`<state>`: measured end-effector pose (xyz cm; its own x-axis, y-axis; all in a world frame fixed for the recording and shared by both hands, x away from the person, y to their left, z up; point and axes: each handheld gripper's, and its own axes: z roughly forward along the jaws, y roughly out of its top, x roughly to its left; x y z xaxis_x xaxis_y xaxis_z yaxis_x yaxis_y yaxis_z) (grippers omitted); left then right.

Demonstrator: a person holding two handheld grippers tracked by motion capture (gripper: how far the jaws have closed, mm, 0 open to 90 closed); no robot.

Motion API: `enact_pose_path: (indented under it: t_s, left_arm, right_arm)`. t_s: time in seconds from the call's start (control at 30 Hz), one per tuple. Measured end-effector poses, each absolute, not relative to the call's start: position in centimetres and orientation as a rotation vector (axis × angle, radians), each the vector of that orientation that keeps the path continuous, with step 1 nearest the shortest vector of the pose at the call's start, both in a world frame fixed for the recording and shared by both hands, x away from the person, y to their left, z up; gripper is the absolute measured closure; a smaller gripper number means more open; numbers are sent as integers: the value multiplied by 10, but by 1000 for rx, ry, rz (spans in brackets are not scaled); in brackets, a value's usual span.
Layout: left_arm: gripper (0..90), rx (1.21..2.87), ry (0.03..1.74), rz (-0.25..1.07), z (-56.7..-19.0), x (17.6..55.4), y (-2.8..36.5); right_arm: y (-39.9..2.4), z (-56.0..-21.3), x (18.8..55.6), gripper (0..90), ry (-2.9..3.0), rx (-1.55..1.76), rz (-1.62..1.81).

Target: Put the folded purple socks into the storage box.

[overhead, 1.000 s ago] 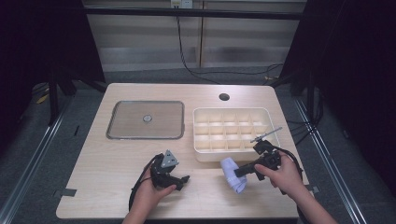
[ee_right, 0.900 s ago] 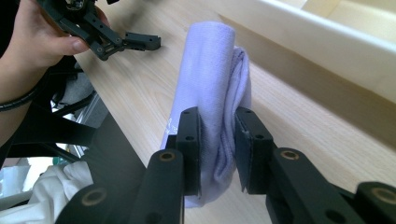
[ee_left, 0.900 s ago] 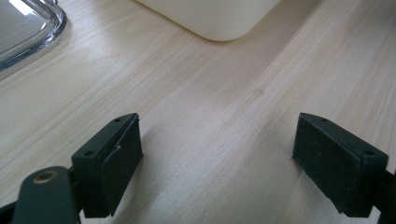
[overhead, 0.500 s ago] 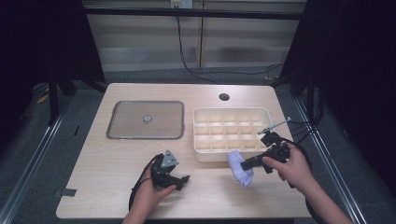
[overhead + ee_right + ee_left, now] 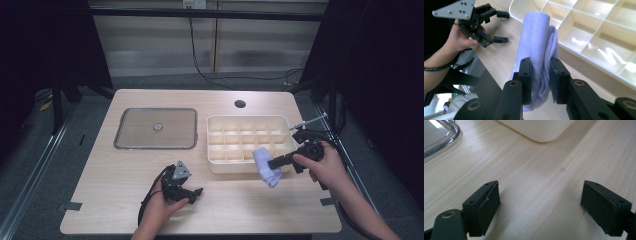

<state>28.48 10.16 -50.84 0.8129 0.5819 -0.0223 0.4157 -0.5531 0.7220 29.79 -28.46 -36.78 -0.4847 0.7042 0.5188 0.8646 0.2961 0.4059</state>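
A folded light purple cloth (image 5: 536, 57) hangs in my right gripper (image 5: 541, 83), whose jaws are shut on it. In the high view the cloth (image 5: 266, 167) is lifted above the front right corner of the cream divided tray (image 5: 215, 150), with the right gripper (image 5: 274, 162) at its right side. My left gripper (image 5: 192, 192) rests on the table near the front, left of the tray, and it also appears far off as the left gripper (image 5: 499, 27). In its own view the left gripper (image 5: 540, 205) stands wide open over bare wood.
A clear flat lid (image 5: 156, 128) with a small knob lies on the table's back left. A round cable hole (image 5: 240, 104) sits behind the tray. The tray's corner (image 5: 541, 131) lies just ahead of the left gripper. Dark floor rails flank the table.
My right gripper has risen with the cloth and moved toward the tray's front right corner. The left gripper has stayed where it was.
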Motion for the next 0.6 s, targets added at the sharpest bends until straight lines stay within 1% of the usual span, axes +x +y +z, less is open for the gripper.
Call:
enact_pose_path:
  t_s: [0.23, 0.6]
  left_arm:
    - [152, 2232, 728, 280, -509, 285, 102]
    - [152, 2232, 728, 281, -509, 285, 102]
  right_arm:
    - [-300, -359, 308, 736, -2325, -1509, -950]
    - [-323, -360, 323, 736, -2303, -1601, -946]
